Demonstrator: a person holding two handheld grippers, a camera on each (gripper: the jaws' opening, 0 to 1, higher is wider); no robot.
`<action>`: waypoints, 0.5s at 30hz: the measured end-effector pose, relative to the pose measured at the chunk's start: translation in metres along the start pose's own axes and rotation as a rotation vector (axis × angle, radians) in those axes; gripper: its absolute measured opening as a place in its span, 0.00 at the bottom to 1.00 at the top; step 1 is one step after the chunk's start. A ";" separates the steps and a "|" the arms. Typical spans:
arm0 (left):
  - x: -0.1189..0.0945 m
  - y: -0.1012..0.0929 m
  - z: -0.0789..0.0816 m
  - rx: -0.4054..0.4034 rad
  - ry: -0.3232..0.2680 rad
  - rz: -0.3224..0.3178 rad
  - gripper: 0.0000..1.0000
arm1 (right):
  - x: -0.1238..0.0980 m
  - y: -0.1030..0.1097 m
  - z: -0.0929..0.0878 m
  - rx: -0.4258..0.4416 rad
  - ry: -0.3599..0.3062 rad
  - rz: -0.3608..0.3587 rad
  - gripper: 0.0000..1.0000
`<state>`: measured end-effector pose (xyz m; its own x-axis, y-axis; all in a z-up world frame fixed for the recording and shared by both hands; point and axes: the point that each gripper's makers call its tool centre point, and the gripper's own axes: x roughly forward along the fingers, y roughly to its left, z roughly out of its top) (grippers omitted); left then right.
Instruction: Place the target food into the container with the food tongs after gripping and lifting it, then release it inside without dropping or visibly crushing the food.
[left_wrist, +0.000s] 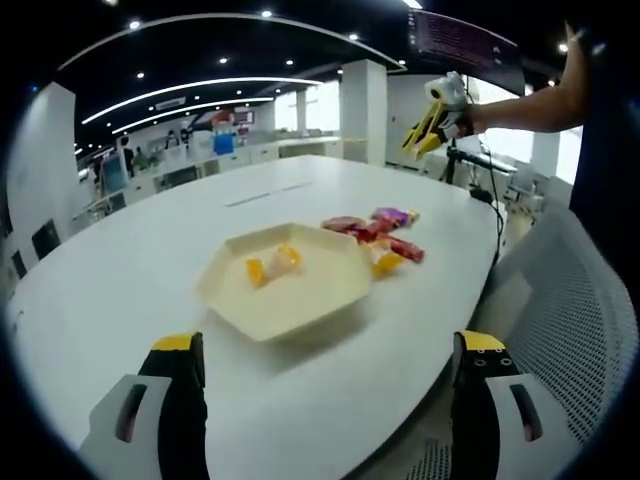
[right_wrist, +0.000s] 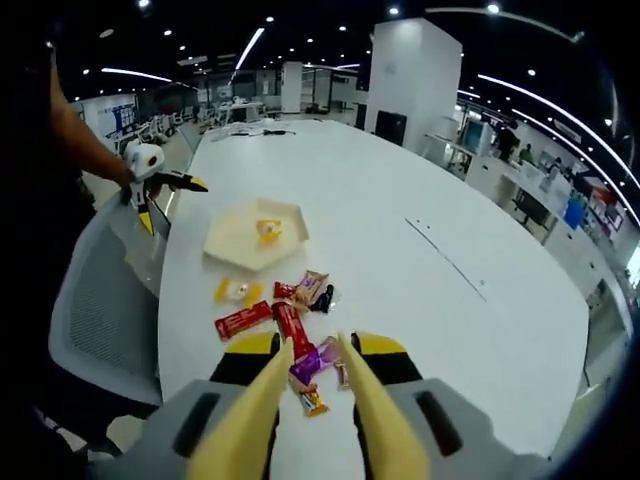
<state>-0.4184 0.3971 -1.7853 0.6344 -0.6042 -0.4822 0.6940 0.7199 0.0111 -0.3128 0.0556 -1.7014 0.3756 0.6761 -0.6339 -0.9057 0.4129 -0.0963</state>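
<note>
Right claw (right_wrist: 315, 350) holds yellow tongs (right_wrist: 300, 400), tips parted just above the purple-wrapped snack (right_wrist: 312, 362) at lower centre, amid the wrapped snacks (right_wrist: 270, 315) on the white surface (right_wrist: 400, 220). Cream container (right_wrist: 255, 235) sits farther up-left. Left claw (left_wrist: 325, 365) gapes wide, empty.

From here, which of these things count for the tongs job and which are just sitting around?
Job: snack packets on the table; cream hexagonal tray, already holding a yellow packet; yellow tongs on the right gripper; left gripper, open.

Lying about: mesh chair; distant desks.
</note>
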 end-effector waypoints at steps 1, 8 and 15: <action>0.000 -0.001 0.000 -0.003 0.000 -0.003 0.99 | 0.000 0.000 -0.001 0.000 0.003 0.002 0.27; 0.000 0.000 0.002 -0.007 -0.005 0.003 0.99 | 0.005 0.000 -0.010 -0.007 0.010 0.010 0.27; 0.000 0.000 0.000 -0.007 0.002 0.003 0.99 | 0.012 0.000 -0.025 -0.003 0.019 0.016 0.27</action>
<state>-0.4182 0.3973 -1.7858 0.6361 -0.6012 -0.4836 0.6897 0.7241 0.0069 -0.3128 0.0483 -1.7276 0.3578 0.6707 -0.6497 -0.9120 0.4004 -0.0889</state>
